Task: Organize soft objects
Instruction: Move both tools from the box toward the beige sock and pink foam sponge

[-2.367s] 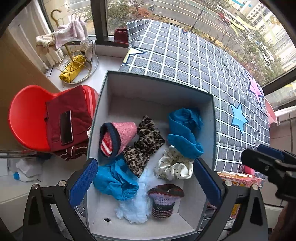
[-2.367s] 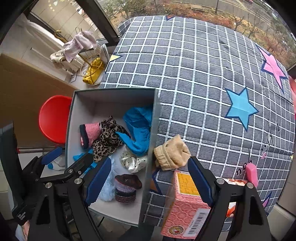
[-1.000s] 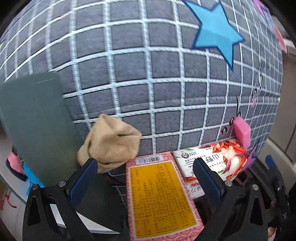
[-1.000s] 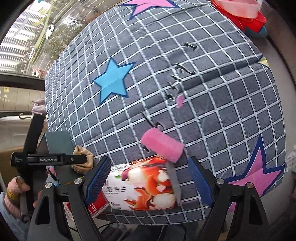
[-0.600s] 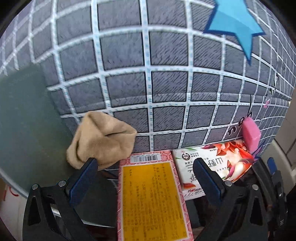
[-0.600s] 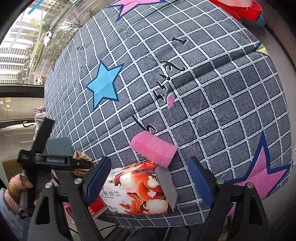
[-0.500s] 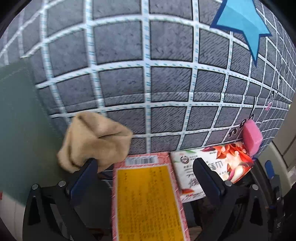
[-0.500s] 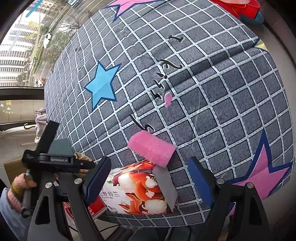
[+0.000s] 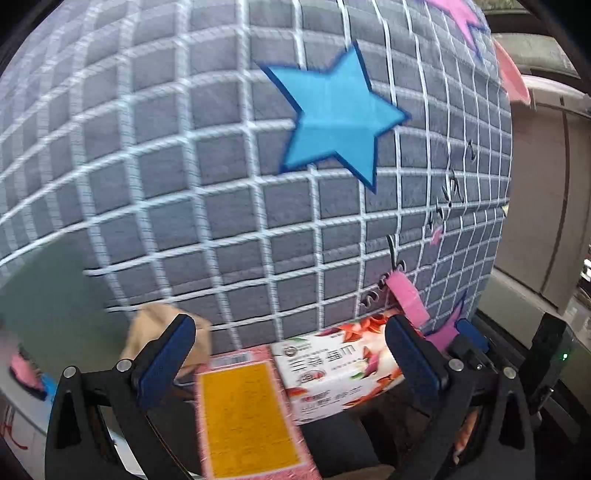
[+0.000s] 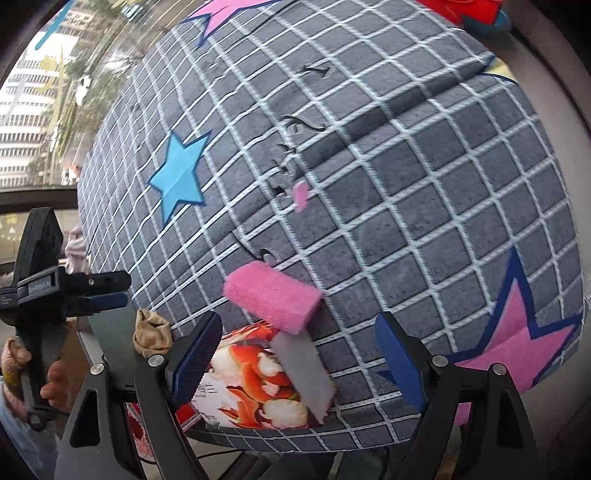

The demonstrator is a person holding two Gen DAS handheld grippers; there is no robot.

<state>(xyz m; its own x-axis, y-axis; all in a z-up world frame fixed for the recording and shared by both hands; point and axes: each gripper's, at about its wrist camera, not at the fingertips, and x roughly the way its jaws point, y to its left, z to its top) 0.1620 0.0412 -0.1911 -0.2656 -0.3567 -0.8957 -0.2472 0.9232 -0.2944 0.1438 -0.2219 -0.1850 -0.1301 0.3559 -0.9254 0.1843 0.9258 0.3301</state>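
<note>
A beige sock (image 9: 146,326) lies crumpled on the checked grey blanket (image 9: 221,166), against the grey box wall (image 9: 44,295). My left gripper (image 9: 288,354) hangs open above the blanket's near edge, and its left finger (image 9: 166,354) covers part of the sock. A pink sponge (image 10: 273,295) rests on the blanket just beyond my open right gripper (image 10: 299,354), nothing between its pads. In the right wrist view the sock (image 10: 151,330) sits below the left gripper (image 10: 118,290), which a hand (image 10: 55,376) holds.
A flowered pack (image 9: 332,369) and a pink box with a yellow face (image 9: 243,413) lie at the blanket's near edge under both grippers. A grey flap (image 10: 303,373) lies on the pack. A red tub (image 10: 469,11) stands at the far corner. Windows are behind.
My left gripper has pulled up and away from the sock, which now sits lower in its view, behind the left finger. My right gripper has come slightly closer to the pink sponge.
</note>
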